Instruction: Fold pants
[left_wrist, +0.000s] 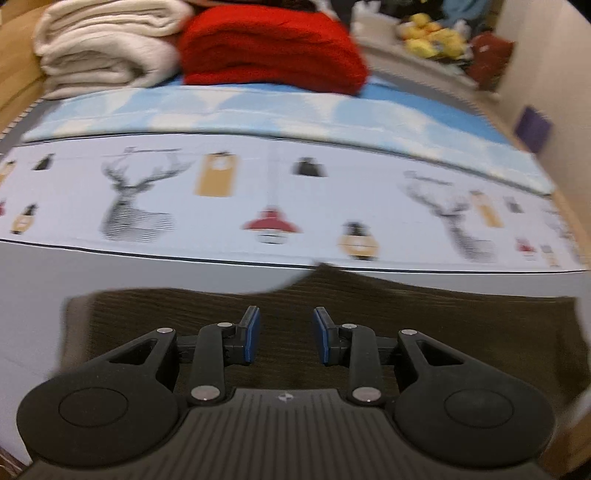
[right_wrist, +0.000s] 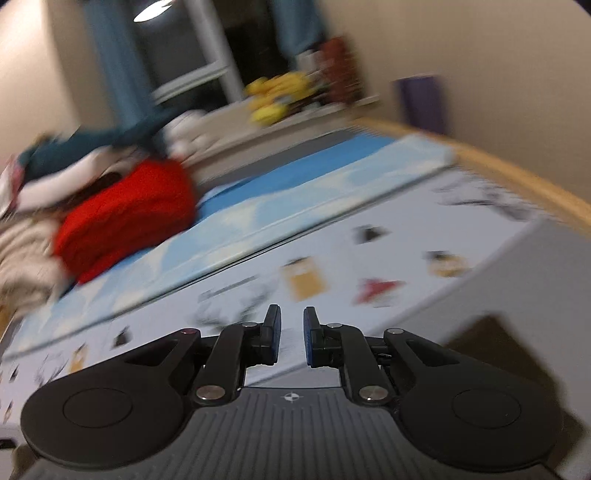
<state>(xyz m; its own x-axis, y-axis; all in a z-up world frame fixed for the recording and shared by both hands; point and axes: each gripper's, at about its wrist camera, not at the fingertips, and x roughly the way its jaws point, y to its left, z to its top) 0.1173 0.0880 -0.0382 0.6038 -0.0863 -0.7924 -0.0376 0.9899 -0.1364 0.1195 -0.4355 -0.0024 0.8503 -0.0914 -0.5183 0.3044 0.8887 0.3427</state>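
Over the printed bedsheet (left_wrist: 258, 192), left gripper (left_wrist: 285, 334) and right gripper (right_wrist: 291, 338) both hang released, empty; regrasp the dark pants (left_wrist: 406, 314) at a clean edge.

A home bedroom: patterned bed cover (left_wrist: 258, 199), folded blankets (left_wrist: 103, 48), plush toys (left_wrist: 432, 35).

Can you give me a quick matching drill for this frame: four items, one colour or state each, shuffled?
Items:
1. pants
2. folded blanket
3. stack of towels
4. left gripper

Descriptions:
A. cream
B. jaws apart, nothing between them
C. dark brown
D. red

Pairs: 1-C, 2-D, 3-A, 4-B
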